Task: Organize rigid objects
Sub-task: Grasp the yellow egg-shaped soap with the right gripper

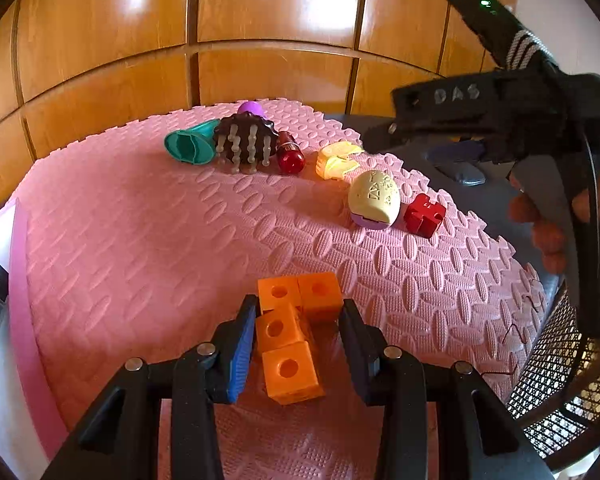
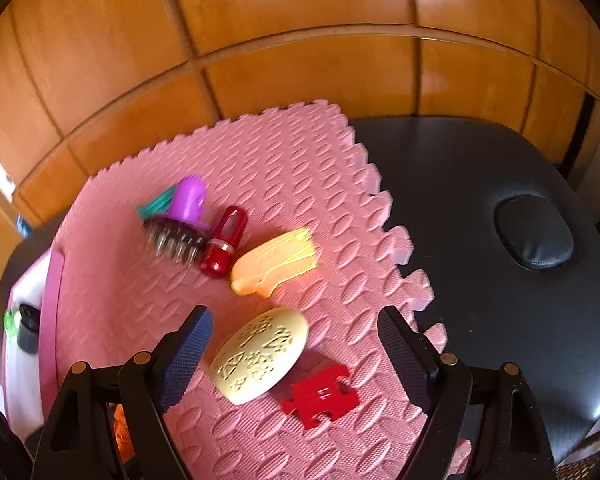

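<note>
Nearest my left camera, the left gripper [image 1: 298, 344] sits low over the pink foam mat [image 1: 140, 240] with an orange block piece [image 1: 290, 336] between its jaws. That piece is a run of joined cubes, each with a round hole. My left pad [image 1: 240, 356] lies against its side, but the right pad stands a little clear of it, so I read the jaws as part-way apart and not clamped.

Farther up the mat I see a cream embossed egg [image 1: 374, 198] with a red puzzle piece [image 1: 425, 215] just beside it. Beyond them lies a yellow clip [image 1: 337, 160], then a dark red capsule-shaped toy [image 1: 290, 152], a brown bristle brush [image 1: 245, 144] with a purple handle, and a teal scoop [image 1: 190, 145] touching the brush.

On my right camera, the right gripper [image 2: 296, 352] hovers with its jaws wide apart, holding nothing. The egg [image 2: 260, 354] and puzzle piece [image 2: 320, 396] lie on the mat between its fingers, untouched. To the right of the mat, a black padded surface [image 2: 500, 240] shows, and wooden panels [image 2: 300, 20] fill the background.
</note>
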Available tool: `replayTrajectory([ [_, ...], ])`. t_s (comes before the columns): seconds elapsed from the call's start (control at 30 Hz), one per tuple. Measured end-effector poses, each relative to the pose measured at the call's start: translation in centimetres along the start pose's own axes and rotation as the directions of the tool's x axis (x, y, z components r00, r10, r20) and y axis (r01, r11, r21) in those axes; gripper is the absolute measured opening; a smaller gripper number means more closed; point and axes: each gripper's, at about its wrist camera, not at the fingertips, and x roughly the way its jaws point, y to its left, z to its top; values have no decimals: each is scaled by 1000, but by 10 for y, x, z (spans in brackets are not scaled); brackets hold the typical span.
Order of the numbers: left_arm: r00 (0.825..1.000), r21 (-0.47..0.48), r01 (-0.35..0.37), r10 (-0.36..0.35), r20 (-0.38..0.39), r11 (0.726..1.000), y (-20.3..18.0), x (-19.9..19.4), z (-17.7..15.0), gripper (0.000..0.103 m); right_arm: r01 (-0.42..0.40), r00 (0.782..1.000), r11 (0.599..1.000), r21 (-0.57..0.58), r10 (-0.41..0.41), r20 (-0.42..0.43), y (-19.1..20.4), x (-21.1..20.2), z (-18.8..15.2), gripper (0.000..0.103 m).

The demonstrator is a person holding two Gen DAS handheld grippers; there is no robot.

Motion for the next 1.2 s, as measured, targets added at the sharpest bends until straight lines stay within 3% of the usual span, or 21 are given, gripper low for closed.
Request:
replayTrajectory([
  [0.13,1000,-3,7,-7,4,1000,1,-1,-1,41,18,1000,998,-56,-19,-19,10,5,-3,86],
  [0.27,1000,-12,21,-21,6,1000,3,-3,-2,41,-70,996,993,-100,63,-63,19,10,-6,86],
  [0.4,999,-22,32,-32,7,999,4,-4,-2,41,38,995,971,-237,-58,-77,38,19,-16,86],
  [0.7,999,-34,37,-36,12,999,5,-4,-2,41,26,989,976,-217,-56,-135,34,34,-13,86],
  [0.73,999,-36,36,-36,12,999,5,-4,-2,41,5,990,975,-224,-37,-136,37,35,-13,83],
  [0.8,999,-37,37,-37,13,999,5,-4,-2,41,-15,992,967,-256,-18,-125,44,34,-14,47],
  [0.83,999,-39,37,-37,13,999,5,-4,-1,41,-21,992,963,-270,-14,-126,48,34,-15,44],
  [1.2,999,-40,33,-32,13,999,6,-4,-2,41,-29,991,968,-249,-5,-137,52,39,-16,44],
])
